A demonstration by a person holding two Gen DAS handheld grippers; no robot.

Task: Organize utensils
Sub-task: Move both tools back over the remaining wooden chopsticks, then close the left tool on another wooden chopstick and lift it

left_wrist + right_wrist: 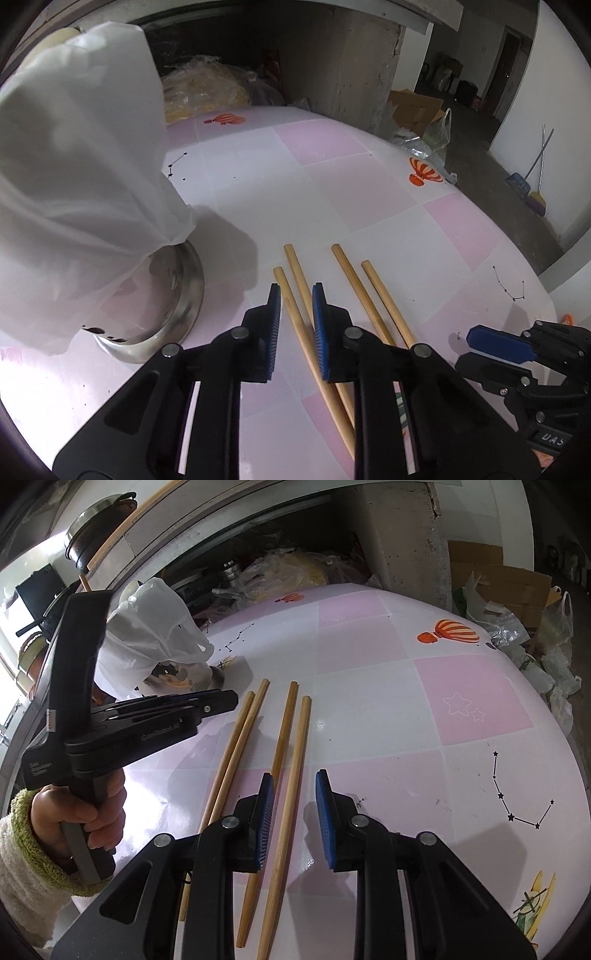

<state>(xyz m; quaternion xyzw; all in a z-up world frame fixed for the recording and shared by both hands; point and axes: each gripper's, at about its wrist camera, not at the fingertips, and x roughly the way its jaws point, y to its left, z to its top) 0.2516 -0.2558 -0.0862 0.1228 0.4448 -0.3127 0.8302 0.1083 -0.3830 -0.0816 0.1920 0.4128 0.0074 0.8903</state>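
Note:
Several wooden chopsticks [295, 295] lie side by side on the pink and white checked tablecloth [332, 192]; they also show in the right wrist view [291, 738]. My left gripper [295, 291] is open, its jaws on either side of the left pair of chopsticks. My right gripper [293, 779] is open over the right pair, one chopstick between its jaws. A steel bowl [184, 306] with a white plastic bag [81, 177] draped over it stands at the left. The right gripper [498, 343] also shows at the lower right of the left wrist view.
Plastic bags [288, 572] and clutter lie behind the table's far edge. Cardboard boxes [509, 587] and bags stand on the floor at the right. A broom and dustpan [532, 184] lean on the right wall. A hand holds the left gripper [155, 716].

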